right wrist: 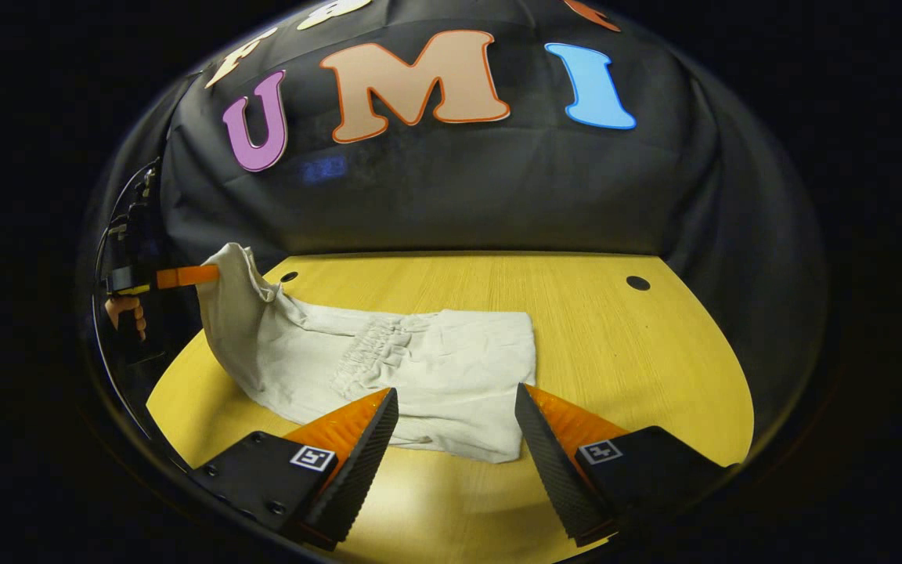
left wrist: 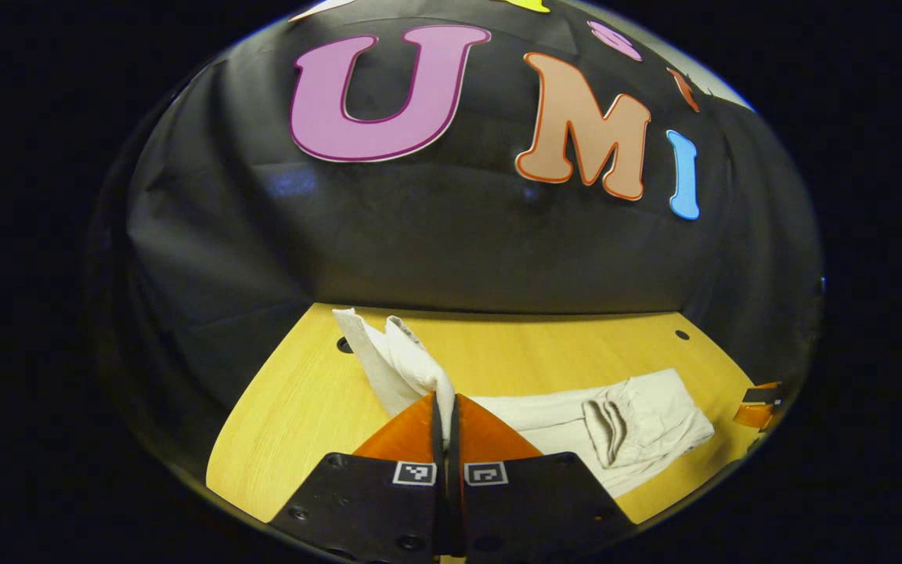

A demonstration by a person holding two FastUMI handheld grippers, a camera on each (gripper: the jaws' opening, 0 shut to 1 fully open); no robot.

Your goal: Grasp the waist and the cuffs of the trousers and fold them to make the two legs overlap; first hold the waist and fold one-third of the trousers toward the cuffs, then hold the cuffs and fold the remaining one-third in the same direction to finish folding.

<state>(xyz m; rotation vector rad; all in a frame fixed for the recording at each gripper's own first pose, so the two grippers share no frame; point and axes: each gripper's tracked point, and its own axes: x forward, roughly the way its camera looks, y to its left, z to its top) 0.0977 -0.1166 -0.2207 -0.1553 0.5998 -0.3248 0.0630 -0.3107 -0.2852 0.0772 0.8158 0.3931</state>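
left gripper [left wrist: 446, 407] fingers pressed together, pinching the cuff end of the trousers [right wrist: 388, 368] and holding it lifted off the wooden table [right wrist: 615, 345]. the rest of the trousers lies flat on the table, waist part folded over. right gripper [right wrist: 455, 415] fingers spread, hanging above the folded near edge, touching nothing.

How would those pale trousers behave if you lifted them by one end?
Probably floppy: the trousers sag from the raised end that the left gripper pinches down to the table. Likely light, since one pinch holds the end up. They would hardly slide stiffly; the cloth wrinkles and bunches.
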